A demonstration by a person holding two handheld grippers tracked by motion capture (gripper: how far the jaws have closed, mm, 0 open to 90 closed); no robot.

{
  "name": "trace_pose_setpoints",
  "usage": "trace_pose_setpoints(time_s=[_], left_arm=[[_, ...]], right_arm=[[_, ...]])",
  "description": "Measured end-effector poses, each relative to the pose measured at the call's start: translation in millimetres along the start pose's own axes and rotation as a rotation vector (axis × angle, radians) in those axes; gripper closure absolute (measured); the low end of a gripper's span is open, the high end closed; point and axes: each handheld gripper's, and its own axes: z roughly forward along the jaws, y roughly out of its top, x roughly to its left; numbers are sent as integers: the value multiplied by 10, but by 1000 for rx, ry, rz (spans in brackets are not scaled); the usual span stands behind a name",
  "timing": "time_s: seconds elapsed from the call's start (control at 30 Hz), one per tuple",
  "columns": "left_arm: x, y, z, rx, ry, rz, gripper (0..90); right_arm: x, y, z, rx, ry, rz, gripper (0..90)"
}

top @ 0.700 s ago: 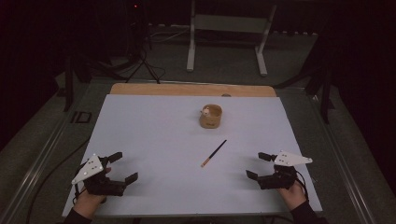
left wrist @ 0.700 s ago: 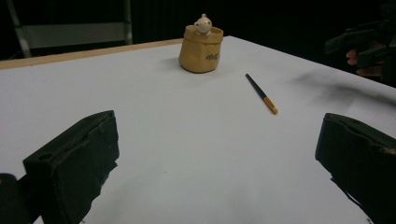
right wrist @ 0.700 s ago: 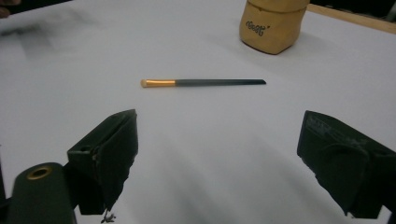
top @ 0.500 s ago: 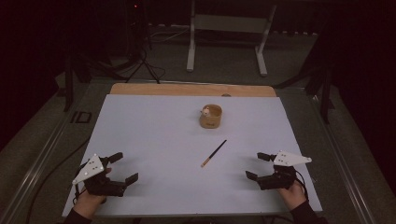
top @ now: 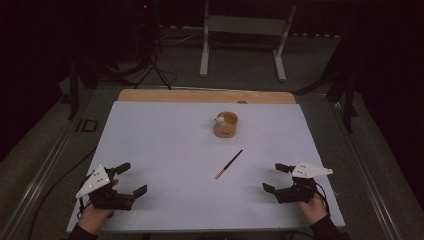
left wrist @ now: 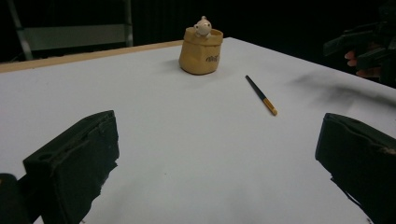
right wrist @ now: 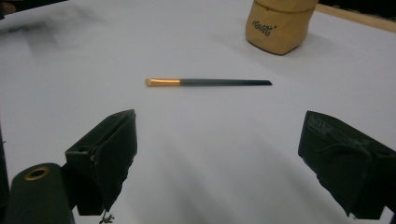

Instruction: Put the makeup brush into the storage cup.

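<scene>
A tan sack-shaped cup (top: 225, 125) with a small white figure on its rim stands upright on the white sheet (top: 165, 150), a little past the middle. Nearer to me lies a thin black brush with an orange end (top: 229, 164), slanted. My left gripper (top: 131, 179) rests at the front left corner, open and holding nothing; its view shows the cup (left wrist: 201, 50) and the brush (left wrist: 261, 94) far ahead. At the front right sits my right gripper (top: 273, 177), also open and holding nothing. The brush (right wrist: 208, 82) lies crosswise just beyond its jaws, the cup (right wrist: 279, 24) behind it.
The white sheet covers a wooden tabletop whose bare far edge (top: 205, 95) shows. Grey rails run along both sides of the table. Beyond stand a tripod (top: 150, 60) and a metal stand (top: 245, 30) on a dark floor. The other hand and gripper (left wrist: 369, 46) appear at the right.
Both grippers stay at the front corners with only slight shifts. The cup and the brush have not moved.
</scene>
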Motion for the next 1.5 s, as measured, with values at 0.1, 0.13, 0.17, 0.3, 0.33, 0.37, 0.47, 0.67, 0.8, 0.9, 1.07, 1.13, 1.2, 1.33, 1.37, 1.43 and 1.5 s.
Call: trace_pose_setpoints(time_s=[0.1,0.13,0.17,0.3,0.33,0.37,0.47,0.67,0.8,0.9,1.07,1.13,1.2,1.33,1.37,1.43,1.5], left_arm=[[1,1,-1,-2,1,0,7],[1,2,-2,-1,2,1,7],[-1,4,-4,0,3,4,7],[-1,6,-9,-5,4,2,7],[4,6,-8,-4,5,2,7],[7,5,-8,-5,4,1,7],[5,7,-11,-6,5,-1,7],[12,7,-13,-6,10,-3,7],[14,10,-15,-6,15,-3,7],[11,10,-12,-2,15,1,7],[7,11,-16,5,21,5,7],[4,18,-26,1,25,7,7],[0,20,-28,1,26,10,7],[0,21,-28,2,27,10,7],[3,22,-29,2,27,11,7],[3,20,-29,1,26,10,7],[1,20,-30,2,26,10,7]], right_arm=[[2,18,-12,-10,-12,-8,118],[-8,28,1,-2,-19,-15,118],[-14,30,9,6,-21,-14,118],[-20,66,21,20,-14,-17,118],[-24,78,25,20,-7,-15,118],[-27,88,31,23,0,-13,118],[-27,111,65,67,17,-38,118],[-78,162,119,162,98,-73,118],[-144,210,138,216,114,-86,118],[-205,235,159,254,133,-73,118],[-271,252,204,321,138,-83,129],[-323,264,234,351,152,-68,131],[-350,278,257,377,155,-68,132],[-413,316,324,452,202,-42,133],[-433,323,348,478,225,-28,136],[-446,337,382,517,228,-39,144],[-460,354,408,538,228,-44,145]])
